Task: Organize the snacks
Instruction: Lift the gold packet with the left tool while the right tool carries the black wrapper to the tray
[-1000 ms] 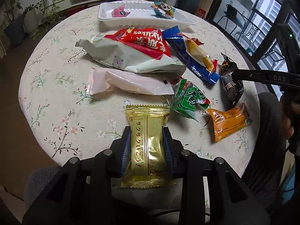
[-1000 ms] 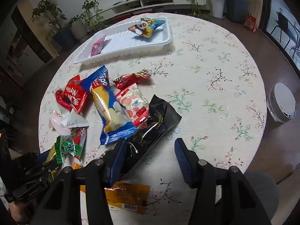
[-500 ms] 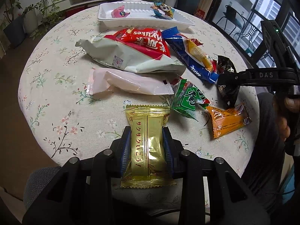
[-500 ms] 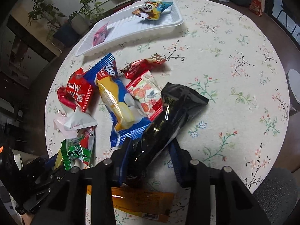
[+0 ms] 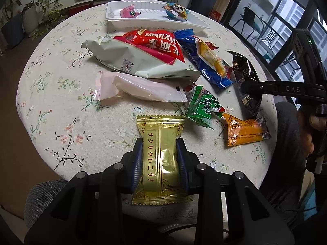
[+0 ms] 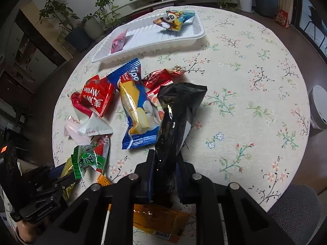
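Note:
My left gripper (image 5: 159, 143) is shut on a gold snack packet (image 5: 160, 157) and holds it over the table's near edge. My right gripper (image 6: 166, 159) is shut on a long black snack packet (image 6: 177, 114), lifted a little off the table; it also shows in the left wrist view (image 5: 246, 77). A white tray (image 6: 143, 42) at the far side holds a pink packet (image 6: 118, 42) and a panda packet (image 6: 173, 19). Loose snacks lie between: a red packet (image 6: 98, 96), a blue and yellow packet (image 6: 132, 106), a green packet (image 6: 90, 159), an orange packet (image 5: 244, 131).
The round table (image 6: 245, 94) has a floral cloth. A pale pink packet (image 5: 141, 87) and a white and red bag (image 5: 143, 61) lie mid-table. A grey round bin (image 6: 318, 108) stands on the floor at the right. Potted plants and a low shelf stand behind.
My right gripper has closed on the black packet and raised it. My left gripper stays still with the gold packet.

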Motion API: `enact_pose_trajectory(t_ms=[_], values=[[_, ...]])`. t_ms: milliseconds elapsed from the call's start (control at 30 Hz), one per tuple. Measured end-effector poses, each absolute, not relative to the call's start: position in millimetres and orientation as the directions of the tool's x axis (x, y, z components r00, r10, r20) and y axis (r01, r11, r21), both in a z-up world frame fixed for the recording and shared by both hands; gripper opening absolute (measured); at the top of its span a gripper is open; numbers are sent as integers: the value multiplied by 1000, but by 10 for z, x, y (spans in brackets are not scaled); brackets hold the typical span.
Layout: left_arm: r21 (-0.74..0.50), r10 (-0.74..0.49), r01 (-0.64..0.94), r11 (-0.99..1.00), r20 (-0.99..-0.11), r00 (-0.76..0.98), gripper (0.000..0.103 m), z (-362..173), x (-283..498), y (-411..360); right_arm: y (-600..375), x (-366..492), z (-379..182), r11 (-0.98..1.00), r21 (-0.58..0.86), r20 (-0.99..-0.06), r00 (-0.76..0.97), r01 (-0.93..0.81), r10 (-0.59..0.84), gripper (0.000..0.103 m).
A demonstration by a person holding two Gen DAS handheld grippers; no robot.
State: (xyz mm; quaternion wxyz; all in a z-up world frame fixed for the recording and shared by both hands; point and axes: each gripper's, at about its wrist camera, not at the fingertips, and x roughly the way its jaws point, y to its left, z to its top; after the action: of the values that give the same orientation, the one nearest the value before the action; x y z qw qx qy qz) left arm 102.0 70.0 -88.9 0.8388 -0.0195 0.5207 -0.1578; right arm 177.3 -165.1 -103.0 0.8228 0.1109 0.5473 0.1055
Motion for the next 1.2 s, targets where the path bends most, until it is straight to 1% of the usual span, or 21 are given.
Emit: enact_pose_trajectory(t_ms=[200, 600, 667, 867, 1200], values=[[-225, -305, 233, 946, -860, 408, 29, -880, 1001, 748, -1691, 1741, -962, 944, 327, -855, 409, -52, 319, 19], [-219, -297, 223, 950, -853, 428, 29, -781, 968, 816, -1775, 1709, -816, 937, 345, -826, 456, -58, 332, 19], [-231, -307, 221, 947, -850, 428, 29, -764, 951, 835, -1790, 1692, -800, 936, 347, -823, 460, -58, 333, 19], [-321, -379, 201, 925, -811, 446, 29, -625, 968, 958, -1882, 1680, -744, 928, 368, -806, 479, -53, 347, 19], [-392, -423, 174, 903, -745, 517, 29, -303, 1316, 1255, -2223, 1794, -605, 930, 368, -788, 529, -7, 316, 19]])
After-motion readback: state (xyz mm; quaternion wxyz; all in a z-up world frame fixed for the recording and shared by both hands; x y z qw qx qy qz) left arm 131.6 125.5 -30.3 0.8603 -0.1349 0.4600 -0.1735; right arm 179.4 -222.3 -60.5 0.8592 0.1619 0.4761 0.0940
